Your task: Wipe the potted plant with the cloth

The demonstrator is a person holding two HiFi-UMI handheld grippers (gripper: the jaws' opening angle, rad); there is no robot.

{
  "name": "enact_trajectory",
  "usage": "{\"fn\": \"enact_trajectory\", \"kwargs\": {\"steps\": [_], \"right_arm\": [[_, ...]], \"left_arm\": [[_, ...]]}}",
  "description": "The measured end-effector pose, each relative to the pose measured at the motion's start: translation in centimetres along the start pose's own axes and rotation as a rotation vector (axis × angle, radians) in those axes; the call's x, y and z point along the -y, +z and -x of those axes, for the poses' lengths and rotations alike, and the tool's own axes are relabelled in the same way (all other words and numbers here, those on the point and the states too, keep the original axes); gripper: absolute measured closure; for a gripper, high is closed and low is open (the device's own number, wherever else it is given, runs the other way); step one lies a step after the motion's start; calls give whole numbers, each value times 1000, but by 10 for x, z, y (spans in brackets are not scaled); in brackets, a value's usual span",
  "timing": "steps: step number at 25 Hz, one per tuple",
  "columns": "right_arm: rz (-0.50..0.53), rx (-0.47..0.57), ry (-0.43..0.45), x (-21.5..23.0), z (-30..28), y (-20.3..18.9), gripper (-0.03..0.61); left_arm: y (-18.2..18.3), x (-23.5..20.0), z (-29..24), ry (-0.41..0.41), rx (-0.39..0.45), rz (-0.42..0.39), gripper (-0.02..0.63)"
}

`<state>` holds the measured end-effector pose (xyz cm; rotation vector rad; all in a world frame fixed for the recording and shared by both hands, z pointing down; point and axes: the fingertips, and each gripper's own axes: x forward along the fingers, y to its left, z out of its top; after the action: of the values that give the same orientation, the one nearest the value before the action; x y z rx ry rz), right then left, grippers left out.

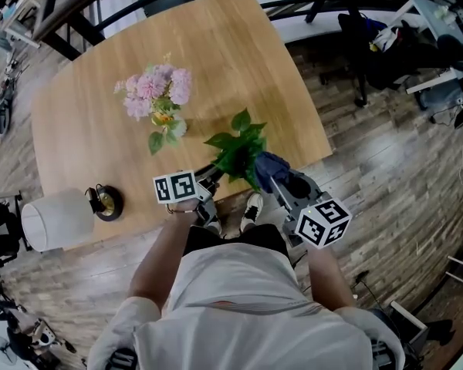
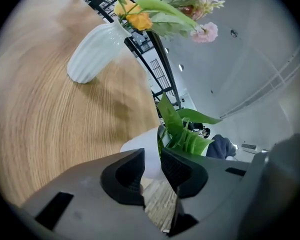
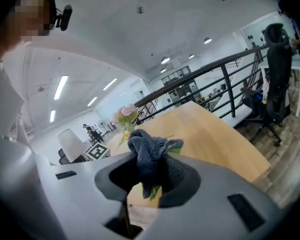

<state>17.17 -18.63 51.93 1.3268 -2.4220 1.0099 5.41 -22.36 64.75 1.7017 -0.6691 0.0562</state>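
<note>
Potted plant (image 1: 238, 151) stands at near edge of wooden table (image 1: 100, 129), close to flower vase (image 2: 92, 51). Left gripper (image 2: 151, 160): jaws narrow, clamped on the plant's white pot wall. Right gripper (image 3: 152, 168): jaws closed on bunched blue-grey cloth (image 3: 147, 149), cloth against the right-side leaves.

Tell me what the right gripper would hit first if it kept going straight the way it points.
The potted plant. The right gripper is shut on the cloth, and a green leaf shows right at the cloth between its jaws, so contact looks near or already made; depth is unclear.
</note>
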Motion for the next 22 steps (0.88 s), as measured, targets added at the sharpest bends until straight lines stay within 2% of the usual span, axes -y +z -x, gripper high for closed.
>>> {"fn": "enact_trajectory", "kwargs": {"steps": [4,7,10,12,15,19,22], "right_arm": [[-88,-53,69,-10,-18,-19,433],[-179,-91,32,10,-30,-44,433],[-281,-80,-2,34,-28,-60,433],[-312,-71,-24,47,-25,-65,431],[-312,-72,-102,69,-15,-69,433],[-229,-69,-239,100,3,-63,434],[-190,62,-206,97,14,-22,434]], "left_arm": [[0,-1,1,24,13,-5,516],[0,-1,0,30,20,-2,516],[1,-1,0,35,19,-17,515],[2,-2,0,34,22,-19,515],[2,-2,0,34,23,-19,515],[1,-2,-1,33,18,-24,515],[1,-2,-1,37,14,-42,517]]}}
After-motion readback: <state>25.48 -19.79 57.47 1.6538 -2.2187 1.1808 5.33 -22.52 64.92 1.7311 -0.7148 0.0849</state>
